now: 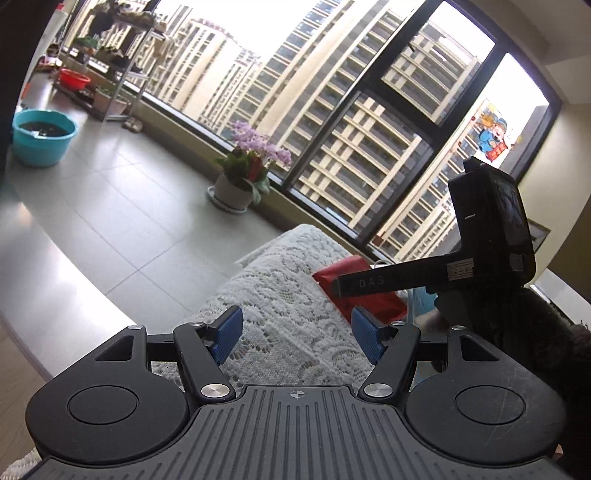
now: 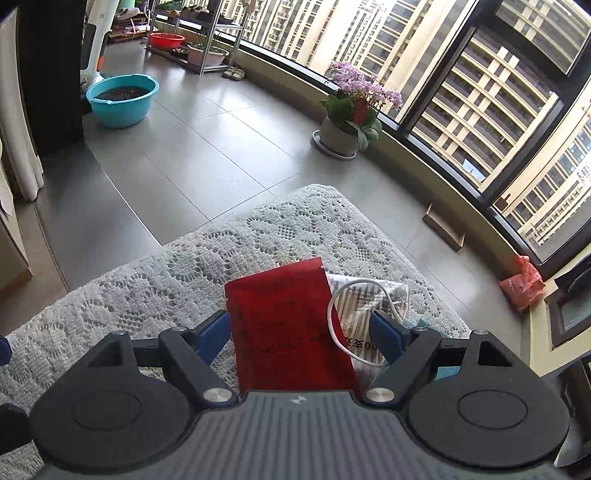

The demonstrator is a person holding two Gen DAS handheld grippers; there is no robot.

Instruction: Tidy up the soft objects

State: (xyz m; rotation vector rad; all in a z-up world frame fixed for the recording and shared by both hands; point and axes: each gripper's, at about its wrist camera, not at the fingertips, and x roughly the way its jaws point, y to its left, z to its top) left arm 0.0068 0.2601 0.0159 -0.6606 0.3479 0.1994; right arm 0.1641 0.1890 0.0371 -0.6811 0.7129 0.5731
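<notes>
A flat red pouch (image 2: 288, 325) lies on the white lace cloth (image 2: 184, 266). It reaches in between the open fingers of my right gripper (image 2: 301, 332), which holds nothing. Beside it on the right lies a clear plastic bag (image 2: 373, 295) with a white cable (image 2: 334, 332) looped on it. In the left wrist view my left gripper (image 1: 295, 332) is open and empty over the lace cloth (image 1: 280, 295). The red pouch (image 1: 369, 299) lies ahead to its right, under the right gripper's body (image 1: 461, 266).
The cloth-covered surface ends at a grey tiled floor (image 2: 207, 147). On the floor stand a potted purple orchid (image 2: 351, 110), a teal basin (image 2: 122, 98), a metal shelf rack (image 2: 199, 33), a red plastic bag (image 2: 522, 284) and a small cardboard box (image 2: 443, 227). A curved window wall runs behind.
</notes>
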